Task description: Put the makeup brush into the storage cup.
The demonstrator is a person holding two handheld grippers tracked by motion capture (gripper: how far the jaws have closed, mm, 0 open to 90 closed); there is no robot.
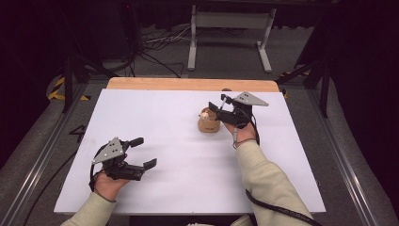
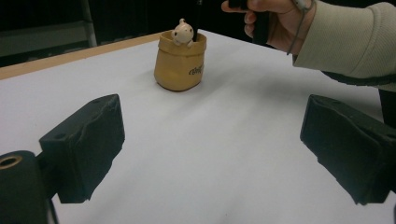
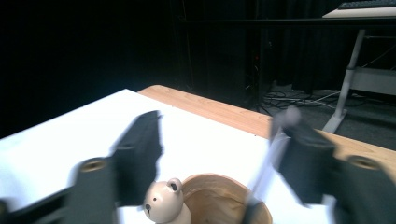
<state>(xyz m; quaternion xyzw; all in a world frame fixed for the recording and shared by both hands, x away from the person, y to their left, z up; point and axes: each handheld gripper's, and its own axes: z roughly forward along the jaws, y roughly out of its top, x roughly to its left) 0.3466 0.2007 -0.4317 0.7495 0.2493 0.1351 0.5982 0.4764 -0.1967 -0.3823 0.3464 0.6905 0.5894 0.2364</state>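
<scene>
A tan sack-shaped holder [image 1: 209,124] [image 2: 180,65] [image 3: 219,196] stands right of the white tabletop's centre, with a small cream bear figure [image 2: 182,31] [image 3: 163,200] at its rim. A slim pen-like stick [image 3: 273,154] [image 2: 198,18] stands tilted in the holder, blurred, beside one jaw in the right gripper view. My right gripper [image 1: 217,107] [image 3: 219,126] hovers just above the holder, jaws apart and not pressing on the stick. My left gripper [image 1: 146,151] [image 2: 210,121] rests low at the front left, wide open with nothing between its jaws.
The white board [image 1: 188,155] lies on a wooden table whose far edge [image 1: 188,84] shows. Beyond it are a white metal stand [image 1: 230,28] and loose cables [image 1: 155,52] on the dark floor. Metal rails run along both sides.
</scene>
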